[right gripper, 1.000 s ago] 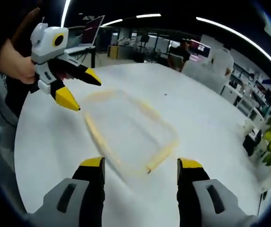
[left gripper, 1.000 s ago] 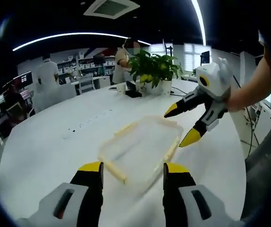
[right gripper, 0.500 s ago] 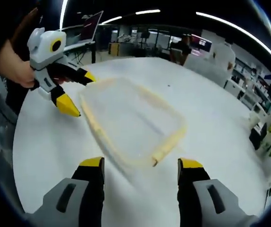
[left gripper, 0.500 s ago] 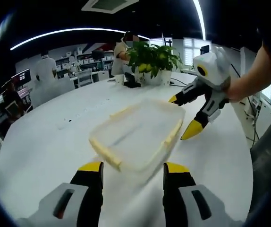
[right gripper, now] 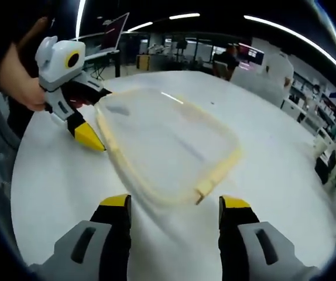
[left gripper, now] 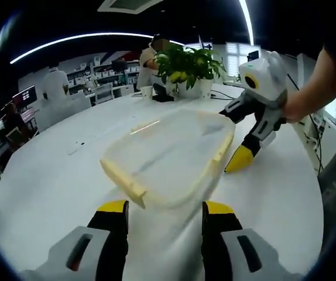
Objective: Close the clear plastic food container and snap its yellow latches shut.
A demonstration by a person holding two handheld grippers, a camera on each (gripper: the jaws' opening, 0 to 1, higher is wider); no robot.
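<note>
Left gripper view: container lying on white table, just ahead of left gripper, jaws spread wide | right gripper spanning its far corner, jaws wide, one tip hidden behind plastic | yellow latches sitting along edges

The container is sitting mid-table, blocking the lane just ahead of the left gripper. The right gripper is crowding the container's far right corner, one jaw tip resting at its rim. Bare tabletop is lying open on the left. A plant is standing at the far edge.
</note>
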